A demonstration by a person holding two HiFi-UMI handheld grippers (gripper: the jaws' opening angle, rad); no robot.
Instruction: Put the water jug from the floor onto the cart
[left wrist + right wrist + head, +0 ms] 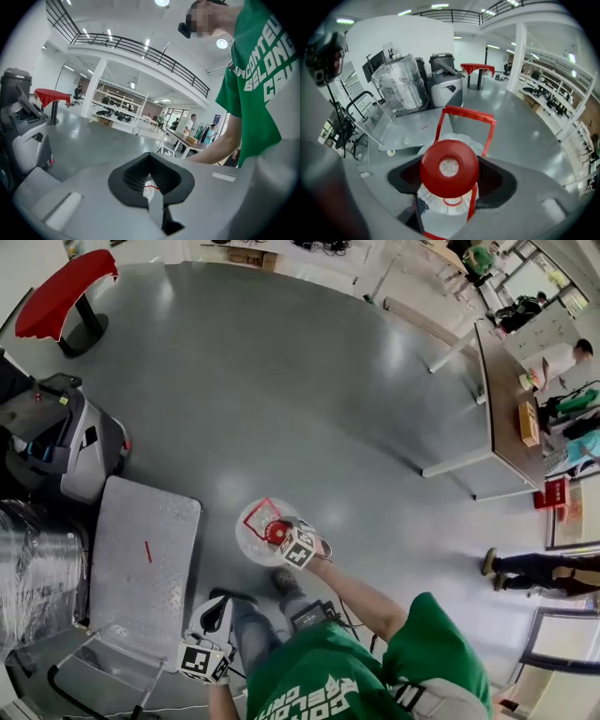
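The water jug [261,521] is clear, with a red cap [449,168] and a red handle frame [466,116]. It is over the grey floor by the person's feet, just right of the cart. I cannot tell whether it rests on the floor. My right gripper [279,534] is shut on the jug's top, and the cap and neck sit between its jaws [449,185]. The cart [141,568] is a flat grey platform at lower left. My left gripper [218,606] hangs by the cart's near corner, shut and holding nothing [152,180].
A plastic-wrapped load [33,568] and a grey machine [61,432] stand left of the cart. The cart's tube handle [94,690] is at its near end. A red table [61,292] is far left. Long tables [502,418] and a person's legs [539,568] are at right.
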